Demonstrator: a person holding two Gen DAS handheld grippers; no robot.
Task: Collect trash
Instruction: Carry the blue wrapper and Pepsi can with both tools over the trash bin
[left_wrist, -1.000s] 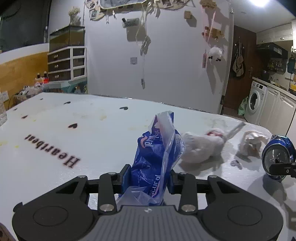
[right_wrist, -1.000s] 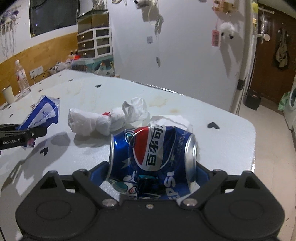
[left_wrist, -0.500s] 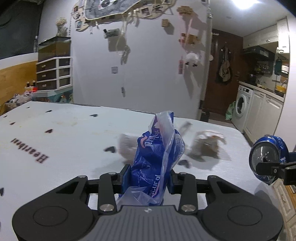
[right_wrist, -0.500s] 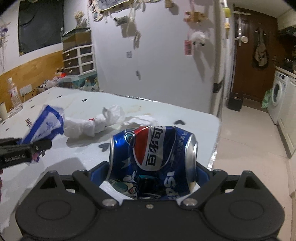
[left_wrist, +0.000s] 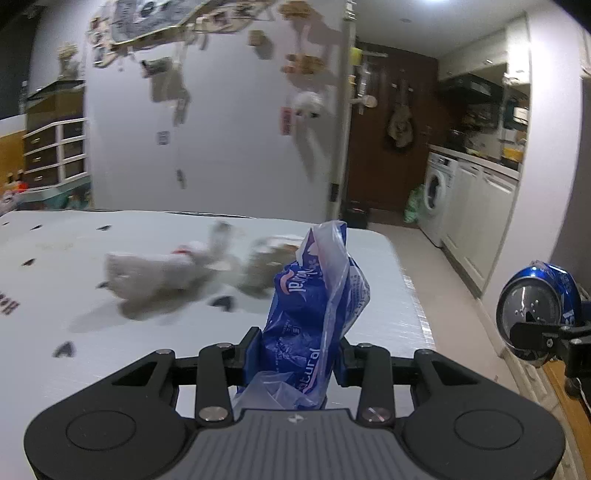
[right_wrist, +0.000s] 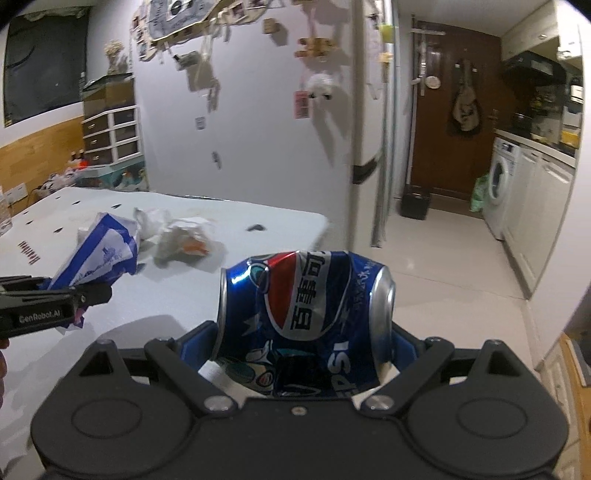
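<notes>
We see the left gripper (left_wrist: 295, 354) clamped on a crumpled blue plastic wrapper (left_wrist: 314, 314), which stands up between its two blue pads and rises well above them, held over the near part of the white table (left_wrist: 110, 350). The right gripper (right_wrist: 304, 343) is closed on a dented blue soda can (right_wrist: 306, 310), which lies sideways between the jaws with an end against each pad, past the table's corner and over the floor (right_wrist: 443, 258). Farther back on the table lie a tied white bag (left_wrist: 155, 273) and, just beside it, a wad of crumpled paper (right_wrist: 184, 240), both apart from either gripper.
</notes>
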